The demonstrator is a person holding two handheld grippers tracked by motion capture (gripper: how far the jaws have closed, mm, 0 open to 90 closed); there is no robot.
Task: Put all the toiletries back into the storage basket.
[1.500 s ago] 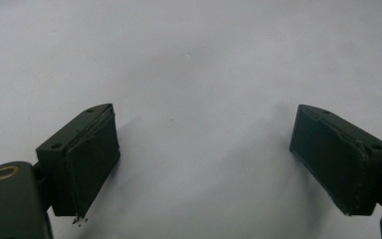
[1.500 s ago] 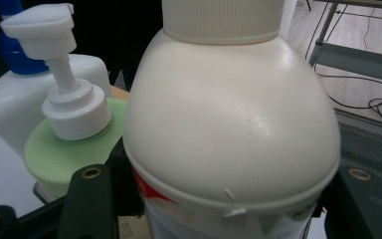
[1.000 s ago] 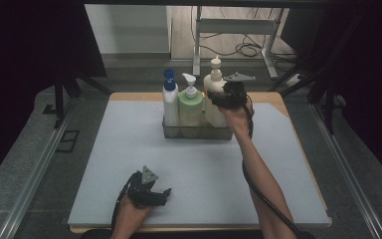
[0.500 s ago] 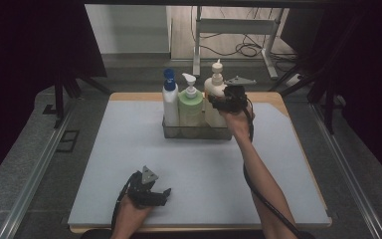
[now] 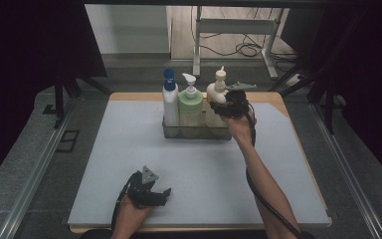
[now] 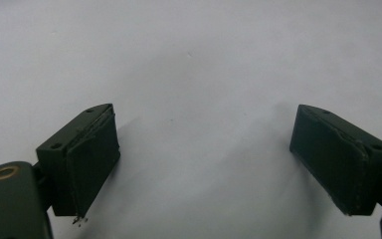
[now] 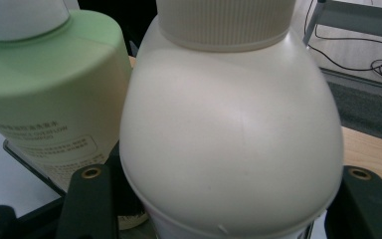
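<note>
A cream bottle (image 7: 229, 134), a pale green bottle (image 7: 45, 89), a white bottle with blue cap (image 5: 170, 99), a grey mat (image 5: 129, 149).

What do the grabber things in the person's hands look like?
Each hand holds a black gripper. The left gripper and the right gripper both carry a grey three-cornered plate on top. A black cable trails along the right forearm. Up close, the jaws are dark blocks with flat pads and brass-coloured screw rings. The forearms are bare, no sleeves.

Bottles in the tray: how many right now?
3, side by side in the clear tray: blue-capped bottle leftmost, green pump bottle in the middle, cream pump bottle rightmost, between the right gripper's jaws.
</note>
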